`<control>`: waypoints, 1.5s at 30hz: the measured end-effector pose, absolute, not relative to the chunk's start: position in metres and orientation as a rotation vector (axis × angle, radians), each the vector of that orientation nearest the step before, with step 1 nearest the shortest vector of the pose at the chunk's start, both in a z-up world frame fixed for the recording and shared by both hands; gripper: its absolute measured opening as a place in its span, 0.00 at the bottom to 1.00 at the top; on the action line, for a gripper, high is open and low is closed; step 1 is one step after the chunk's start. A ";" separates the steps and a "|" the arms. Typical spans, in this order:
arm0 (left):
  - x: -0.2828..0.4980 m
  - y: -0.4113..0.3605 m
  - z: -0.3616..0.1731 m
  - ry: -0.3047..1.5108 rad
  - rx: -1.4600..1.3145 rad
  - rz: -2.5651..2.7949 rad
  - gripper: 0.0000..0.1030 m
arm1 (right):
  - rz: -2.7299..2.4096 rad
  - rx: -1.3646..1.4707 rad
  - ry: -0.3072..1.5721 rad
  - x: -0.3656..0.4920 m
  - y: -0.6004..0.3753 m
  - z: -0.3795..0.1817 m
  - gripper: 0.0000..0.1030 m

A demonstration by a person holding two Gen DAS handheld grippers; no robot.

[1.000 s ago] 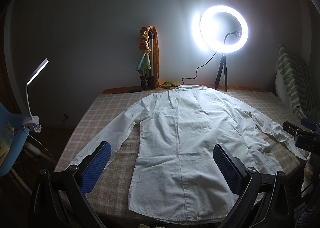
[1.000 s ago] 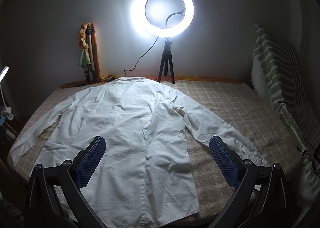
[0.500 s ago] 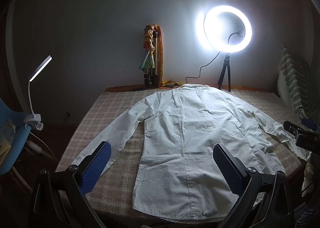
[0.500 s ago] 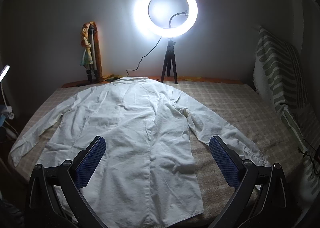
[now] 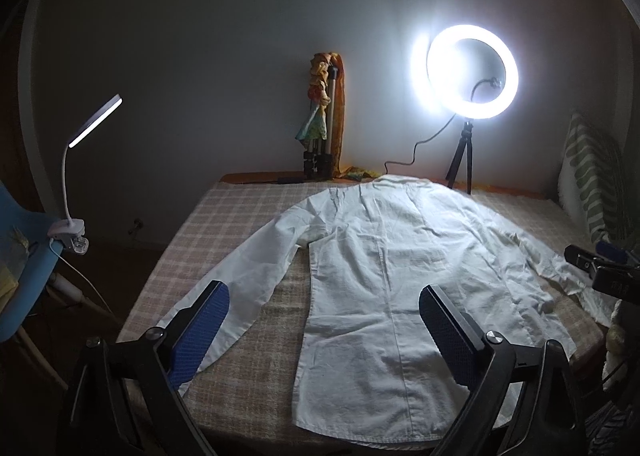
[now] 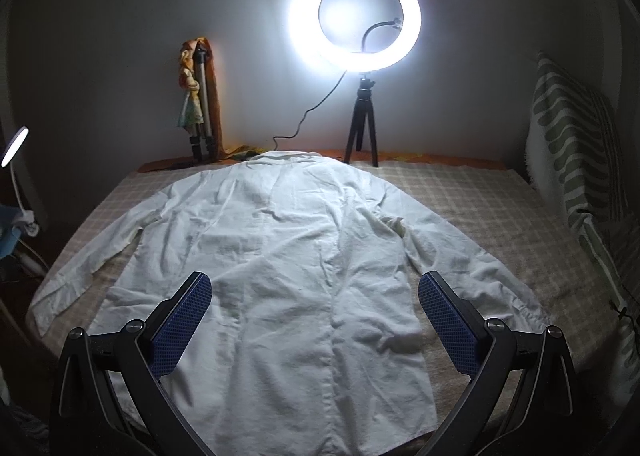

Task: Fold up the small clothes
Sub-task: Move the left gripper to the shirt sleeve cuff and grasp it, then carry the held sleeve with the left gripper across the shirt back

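A white long-sleeved shirt [image 5: 400,276] [image 6: 288,276] lies flat, back up, on a checked cloth, collar toward the far wall and both sleeves spread out. My left gripper [image 5: 324,320] hovers above the shirt's near left side, over the gap between the left sleeve and the body. Its jaws are wide and closing slightly, with nothing between the blue pads [image 5: 200,332]. My right gripper [image 6: 316,316] hangs open over the shirt's lower back, its pads [image 6: 448,328] touching nothing. The right gripper's dark body also shows at the right edge of the left wrist view.
The checked cloth [image 5: 224,232] [image 6: 480,207] covers the table. A lit ring light [image 5: 472,71] [image 6: 356,15] on a small tripod and a folded tripod with coloured cloth [image 5: 324,119] stand at the far edge. A clip lamp [image 5: 76,171] on a blue chair is left; a striped cushion [image 6: 576,159] right.
Both grippers have drifted a little to the left over the shirt, so the scene slid right in both views. The left jaws narrowed slightly. The shirt has not moved.
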State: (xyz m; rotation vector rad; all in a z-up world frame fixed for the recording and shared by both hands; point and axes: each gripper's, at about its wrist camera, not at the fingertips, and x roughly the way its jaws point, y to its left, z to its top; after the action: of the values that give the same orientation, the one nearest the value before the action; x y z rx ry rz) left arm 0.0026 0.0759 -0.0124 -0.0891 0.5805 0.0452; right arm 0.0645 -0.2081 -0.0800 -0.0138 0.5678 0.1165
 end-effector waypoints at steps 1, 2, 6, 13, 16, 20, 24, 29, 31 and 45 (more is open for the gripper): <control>0.003 0.083 -0.013 0.578 -0.093 0.053 0.94 | 0.121 -0.020 0.563 0.066 -0.204 -0.079 1.00; 0.005 0.090 -0.013 0.582 -0.092 0.067 0.94 | 0.126 -0.027 0.557 0.067 -0.200 -0.078 1.00; 0.014 0.120 -0.018 0.621 -0.091 0.095 0.90 | 0.181 -0.029 0.552 0.071 -0.185 -0.075 1.00; 0.033 0.184 -0.054 0.766 -0.105 0.143 0.77 | 0.288 -0.061 0.603 0.088 -0.152 -0.072 1.00; 0.041 0.215 -0.074 0.824 -0.133 0.160 0.71 | 0.360 -0.056 0.659 0.097 -0.134 -0.071 1.00; 0.051 0.251 -0.098 0.902 -0.167 0.165 0.66 | 0.472 -0.033 0.719 0.103 -0.108 -0.067 1.00; 0.054 0.284 -0.120 0.960 -0.246 0.152 0.66 | 0.568 -0.013 0.773 0.110 -0.078 -0.063 0.99; 0.057 0.306 -0.147 1.020 -0.292 0.143 0.61 | 0.629 -0.016 0.816 0.123 -0.041 -0.064 0.93; 0.060 0.305 -0.156 1.047 -0.287 0.125 0.61 | 0.636 -0.032 0.820 0.127 -0.029 -0.065 0.93; 0.061 0.290 -0.155 0.981 -0.343 -0.008 0.05 | 0.664 -0.064 0.893 0.159 0.002 -0.084 0.78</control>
State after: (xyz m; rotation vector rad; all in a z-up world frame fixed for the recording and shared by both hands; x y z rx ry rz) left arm 0.0607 0.2905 -0.1553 -0.3433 0.9807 -0.0080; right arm 0.1589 0.0019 -0.0842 -0.0643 0.8926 0.6642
